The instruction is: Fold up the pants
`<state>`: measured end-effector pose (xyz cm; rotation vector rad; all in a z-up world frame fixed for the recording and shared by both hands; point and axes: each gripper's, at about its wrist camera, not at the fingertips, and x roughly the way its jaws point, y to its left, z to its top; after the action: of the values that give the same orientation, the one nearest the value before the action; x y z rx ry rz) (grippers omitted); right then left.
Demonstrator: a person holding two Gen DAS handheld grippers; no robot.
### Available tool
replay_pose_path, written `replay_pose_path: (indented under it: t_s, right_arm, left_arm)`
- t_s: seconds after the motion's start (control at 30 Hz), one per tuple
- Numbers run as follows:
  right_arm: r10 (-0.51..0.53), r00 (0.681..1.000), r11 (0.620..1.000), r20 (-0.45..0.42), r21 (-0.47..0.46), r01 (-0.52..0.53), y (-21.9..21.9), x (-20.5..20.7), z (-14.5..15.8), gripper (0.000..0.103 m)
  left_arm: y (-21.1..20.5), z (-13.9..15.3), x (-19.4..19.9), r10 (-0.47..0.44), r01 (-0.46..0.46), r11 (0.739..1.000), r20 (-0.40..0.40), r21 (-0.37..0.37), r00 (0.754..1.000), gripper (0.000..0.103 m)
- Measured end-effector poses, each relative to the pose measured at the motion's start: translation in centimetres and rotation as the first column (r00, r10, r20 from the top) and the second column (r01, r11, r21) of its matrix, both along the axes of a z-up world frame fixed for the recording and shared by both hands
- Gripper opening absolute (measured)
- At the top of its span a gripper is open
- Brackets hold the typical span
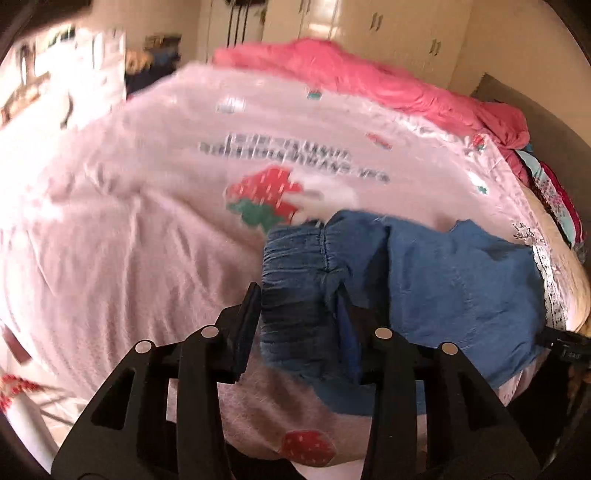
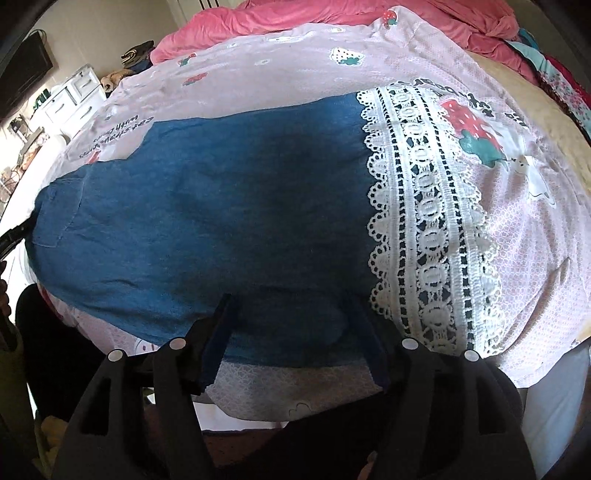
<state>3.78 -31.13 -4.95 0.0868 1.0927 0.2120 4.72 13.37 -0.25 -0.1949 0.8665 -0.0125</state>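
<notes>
Blue denim pants (image 2: 207, 206) with a white lace hem (image 2: 424, 229) lie flat on a pink strawberry-print bedspread (image 2: 295, 59). In the left wrist view the pants (image 1: 461, 288) lie to the right, with the gathered elastic waistband (image 1: 295, 258) lifted. My left gripper (image 1: 299, 295) has its jaws wide apart around the waistband; whether it grips is unclear. My right gripper (image 2: 291, 306) is open, its fingers resting over the near edge of the pant leg by the lace hem.
A crumpled pink blanket (image 1: 369, 77) and piled clothes (image 1: 554, 195) lie along the far side of the bed. White drawers (image 2: 74, 96) stand at the left, cupboards (image 1: 369, 22) behind. The bed's near edge (image 2: 258, 410) is just below the right gripper.
</notes>
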Motion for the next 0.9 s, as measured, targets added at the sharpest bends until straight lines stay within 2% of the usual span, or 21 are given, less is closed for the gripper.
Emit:
replay_pose_path:
  t_s: [0.03, 0.07, 0.1, 0.17, 0.3, 0.37, 0.43, 0.5, 0.6, 0.73, 0.83, 0.9]
  right_arm:
    - [0.002, 1.0, 1.0, 0.0, -0.001, -0.002, 0.3, 0.2, -0.1, 0.068]
    - [0.005, 1.0, 1.0, 0.0, 0.0, -0.005, 0.5, 0.2, -0.1, 0.07]
    - [0.007, 1.0, 1.0, -0.001, -0.002, -0.007, 0.6, 0.3, -0.1, 0.07]
    - [0.009, 1.0, 1.0, 0.001, 0.003, -0.009, 0.6, 0.3, -0.1, 0.071]
    - [0.006, 1.0, 0.999, 0.02, 0.036, -0.007, 0.1, 0.0, 0.4, 0.071]
    - [0.004, 0.998, 0.998, 0.06, 0.054, -0.007, -0.1, -0.5, 1.2, 0.07]
    - [0.01, 0.994, 0.997, 0.108, 0.077, -0.019, 0.0, -0.6, 2.4, 0.07]
    - [0.019, 0.99, 0.996, 0.143, 0.079, -0.03, 0.2, -0.5, 3.3, 0.07]
    - [0.044, 0.985, 0.996, 0.167, 0.064, -0.055, 0.5, 0.4, 4.3, 0.071]
    - [0.061, 0.987, 0.996, 0.146, 0.058, -0.07, 0.9, 1.8, 3.9, 0.071]
    - [0.069, 0.989, 0.994, 0.128, 0.075, -0.079, 1.6, 2.7, 3.3, 0.071]
    - [0.071, 0.991, 0.994, 0.115, 0.078, -0.08, 1.8, 3.1, 2.8, 0.071]
  left_arm:
    - [0.2, -0.9, 0.4, 0.004, -0.004, 1.0, -0.024, -0.007, 1.0, 0.04]
    - [0.4, -1.3, 0.6, 0.014, -0.014, 1.0, -0.035, -0.008, 0.999, 0.047]
    - [0.7, -1.3, 0.5, 0.028, -0.028, 0.999, -0.036, -0.015, 0.999, 0.051]
    - [0.6, -0.4, -0.1, 0.04, -0.039, 0.999, -0.032, 0.02, 0.999, 0.056]
    - [-0.8, 3.8, -2.2, 0.011, -0.021, 0.992, 0.081, 0.121, 0.997, 0.057]
    - [-2.1, 6.0, -2.4, -0.043, 0.029, 0.993, 0.128, 0.112, 0.991, 0.063]
    - [-3.6, 7.0, -1.5, -0.107, 0.095, 0.991, 0.14, 0.092, 0.984, 0.065]
    - [-5.6, 7.2, 0.4, -0.172, 0.163, 0.984, 0.118, 0.077, 0.978, 0.065]
    - [-9.5, 6.9, 4.1, -0.293, 0.291, 0.956, 0.067, 0.046, 0.954, 0.066]
    - [-15.4, 5.6, 8.7, -0.413, 0.412, 0.905, -0.016, 0.104, 0.911, 0.066]
    - [-18.0, 3.6, 11.6, -0.481, 0.486, 0.873, -0.09, 0.038, 0.872, 0.066]
    - [-18.9, 2.4, 13.0, -0.496, 0.501, 0.865, -0.122, 0.013, 0.86, 0.066]
